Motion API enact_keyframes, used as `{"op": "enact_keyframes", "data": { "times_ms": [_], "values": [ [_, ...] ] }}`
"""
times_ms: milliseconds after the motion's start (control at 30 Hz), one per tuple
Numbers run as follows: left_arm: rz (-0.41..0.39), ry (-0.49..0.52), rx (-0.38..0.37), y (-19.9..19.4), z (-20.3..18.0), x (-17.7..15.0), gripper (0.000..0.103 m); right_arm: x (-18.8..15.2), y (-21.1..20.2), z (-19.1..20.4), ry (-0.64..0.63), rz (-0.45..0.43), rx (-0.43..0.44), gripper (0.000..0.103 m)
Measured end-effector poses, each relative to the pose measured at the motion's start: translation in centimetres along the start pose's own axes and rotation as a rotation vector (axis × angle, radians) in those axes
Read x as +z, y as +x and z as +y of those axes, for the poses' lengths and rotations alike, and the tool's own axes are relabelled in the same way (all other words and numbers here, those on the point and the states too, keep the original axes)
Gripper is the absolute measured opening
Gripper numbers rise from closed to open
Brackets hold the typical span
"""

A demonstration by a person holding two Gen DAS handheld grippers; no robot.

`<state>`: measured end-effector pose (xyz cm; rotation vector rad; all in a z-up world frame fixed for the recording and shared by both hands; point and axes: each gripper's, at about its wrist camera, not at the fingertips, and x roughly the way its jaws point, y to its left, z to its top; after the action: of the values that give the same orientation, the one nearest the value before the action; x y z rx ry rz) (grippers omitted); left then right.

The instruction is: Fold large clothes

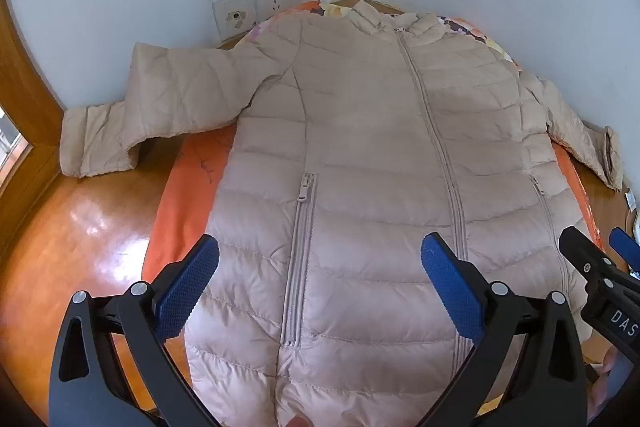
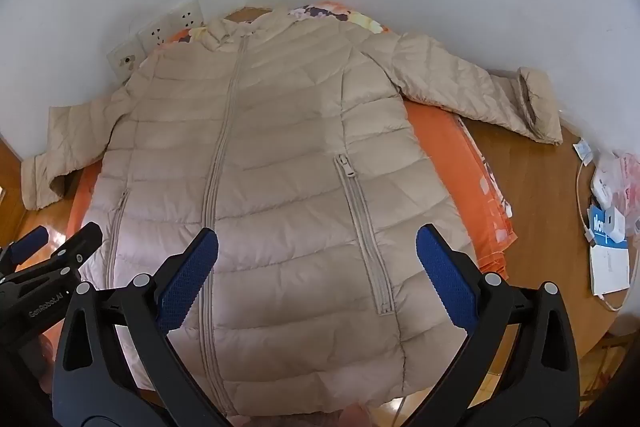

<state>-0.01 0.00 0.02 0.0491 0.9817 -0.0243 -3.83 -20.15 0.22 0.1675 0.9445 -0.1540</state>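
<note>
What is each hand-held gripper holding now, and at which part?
Nothing. The left hand-held gripper and the right hand-held gripper are both open above the beige jacket, which lies flat and unfolded.

Bright, sharp fisheye views; glare on the wooden table [image 1: 92, 227], edges warped.

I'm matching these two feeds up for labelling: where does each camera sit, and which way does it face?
Left wrist: on the left gripper, over the beige jacket hem, facing the collar; the right gripper shows at right.
Right wrist: on the right gripper, same heading; the left gripper shows at left.
Shared: jacket, orange cloth, wall sockets, both grippers open.
</note>
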Motion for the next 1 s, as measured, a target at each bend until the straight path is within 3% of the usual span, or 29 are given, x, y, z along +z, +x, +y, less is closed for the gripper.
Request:
{"op": "enact_keyframes", "data": {
  "times_ms": [1000],
  "values": [
    [0.012,0.000,0.002,0.56,0.68,-0.48,0.098,0.07,0.23,-0.28,0.000,0.009,0.001,0.099]
  ]
}}
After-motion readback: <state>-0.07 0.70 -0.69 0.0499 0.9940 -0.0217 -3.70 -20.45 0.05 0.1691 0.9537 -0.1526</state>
